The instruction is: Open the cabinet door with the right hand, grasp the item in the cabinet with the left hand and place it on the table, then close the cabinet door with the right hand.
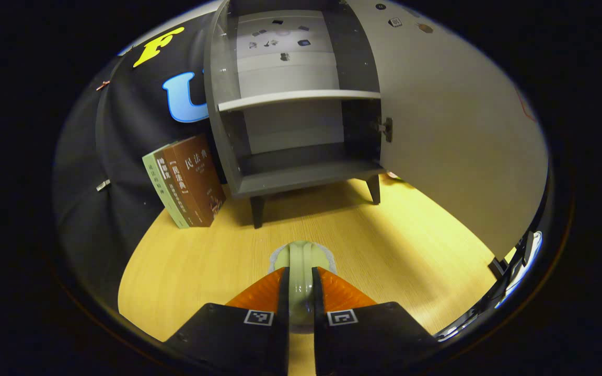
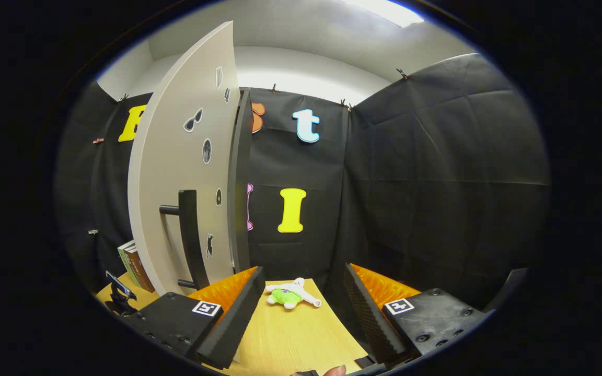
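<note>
The dark grey cabinet (image 1: 306,177) stands open on the wooden table (image 1: 416,235), and both its shelves are bare. Its pale door (image 1: 463,130) swings out to the right. My left gripper (image 1: 301,271) is shut on a pale green item (image 1: 301,253) with a whitish rim, held low over the table in front of the cabinet. In the right gripper view, the door (image 2: 175,172) with its dark bar handle (image 2: 188,235) stands just left of my right gripper (image 2: 302,269). That gripper is open and holds nothing.
Two books (image 1: 188,183) lean against the cabinet's left side. A small green and white plush toy (image 2: 290,295) lies on the table ahead of the right gripper. Black cloth walls close in the booth behind and to the right.
</note>
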Demonstrator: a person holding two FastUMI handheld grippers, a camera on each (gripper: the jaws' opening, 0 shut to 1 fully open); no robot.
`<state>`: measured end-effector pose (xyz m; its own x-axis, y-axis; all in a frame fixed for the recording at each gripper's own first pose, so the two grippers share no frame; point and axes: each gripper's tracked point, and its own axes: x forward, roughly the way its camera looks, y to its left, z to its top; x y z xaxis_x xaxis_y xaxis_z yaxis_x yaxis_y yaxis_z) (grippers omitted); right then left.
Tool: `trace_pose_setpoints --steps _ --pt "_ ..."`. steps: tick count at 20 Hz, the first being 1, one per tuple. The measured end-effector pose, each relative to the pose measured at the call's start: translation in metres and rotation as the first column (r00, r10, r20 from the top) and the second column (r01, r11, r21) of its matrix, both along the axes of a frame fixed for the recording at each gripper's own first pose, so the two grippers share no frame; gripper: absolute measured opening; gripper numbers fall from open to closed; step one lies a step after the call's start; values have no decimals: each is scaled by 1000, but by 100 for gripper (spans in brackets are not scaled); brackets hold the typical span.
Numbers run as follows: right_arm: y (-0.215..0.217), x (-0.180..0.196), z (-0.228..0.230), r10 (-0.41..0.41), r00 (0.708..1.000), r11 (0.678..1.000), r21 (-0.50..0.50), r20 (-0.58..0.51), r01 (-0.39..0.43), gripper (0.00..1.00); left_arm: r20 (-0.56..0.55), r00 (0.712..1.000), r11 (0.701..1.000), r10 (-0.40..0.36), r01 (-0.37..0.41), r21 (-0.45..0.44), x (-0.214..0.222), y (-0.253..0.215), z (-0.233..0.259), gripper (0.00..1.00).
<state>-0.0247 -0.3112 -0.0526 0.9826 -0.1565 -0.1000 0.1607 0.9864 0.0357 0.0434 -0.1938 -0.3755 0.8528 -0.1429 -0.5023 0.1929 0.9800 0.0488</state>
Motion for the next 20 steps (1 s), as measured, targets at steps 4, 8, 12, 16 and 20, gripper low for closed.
trace_pose_setpoints --steps 4,8,12,16,20 --pt "-1 8 -7 23 1000 1000 -8 -12 -23 98 -43 998 999 36 -35 10 -7 -8 -34 23" --pt "1 17 -12 62 998 998 -26 -24 -62 98 -67 996 998 54 -53 22 -13 -15 -62 23" --pt "-1 23 -17 80 996 996 -23 -35 -81 98 -81 995 998 58 -57 14 -16 -24 -79 26" --pt "-6 25 -14 76 997 996 -38 -24 -77 98 -109 993 999 40 -42 -11 -23 -31 -86 48" --pt "-5 22 -10 72 997 997 -31 -12 -72 98 -82 996 999 44 -46 -26 -27 -25 -67 95"
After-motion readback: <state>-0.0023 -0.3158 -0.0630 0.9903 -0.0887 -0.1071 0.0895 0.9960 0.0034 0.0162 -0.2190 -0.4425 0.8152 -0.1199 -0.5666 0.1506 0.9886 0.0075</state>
